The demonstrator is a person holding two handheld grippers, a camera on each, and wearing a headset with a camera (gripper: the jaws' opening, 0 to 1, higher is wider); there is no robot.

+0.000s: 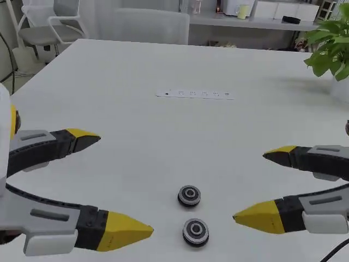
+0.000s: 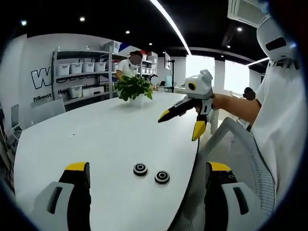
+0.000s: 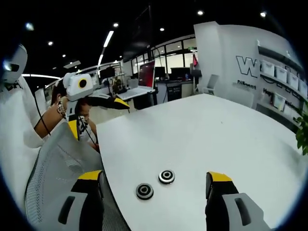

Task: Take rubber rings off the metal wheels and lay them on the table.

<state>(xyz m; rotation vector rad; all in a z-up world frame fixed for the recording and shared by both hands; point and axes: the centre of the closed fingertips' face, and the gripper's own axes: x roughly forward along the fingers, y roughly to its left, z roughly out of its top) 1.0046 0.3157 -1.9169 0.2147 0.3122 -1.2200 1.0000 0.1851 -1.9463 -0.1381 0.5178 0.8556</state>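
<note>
Two small metal wheels lie flat near the table's front edge, each with a black rubber ring around its silver hub: one (image 1: 189, 196) farther, one (image 1: 196, 232) nearer. They are side by side in the left gripper view (image 2: 140, 169) (image 2: 162, 177) and the right gripper view (image 3: 167, 176) (image 3: 144, 191). My left gripper (image 1: 117, 184) (image 2: 147, 167) hovers open to the left of them, nothing between its yellow tips. My right gripper (image 1: 252, 186) (image 3: 154, 175) hovers open to their right, also holding nothing. Each gripper faces the other across the wheels: right gripper (image 2: 178, 129), left gripper (image 3: 99, 120).
A white power strip (image 1: 194, 94) lies flat at mid-table. A potted plant (image 1: 330, 49) stands at the far right. A grey mesh chair back (image 2: 231, 149) is at the table's near edge. Office chairs (image 1: 52, 27) and shelving stand beyond the table.
</note>
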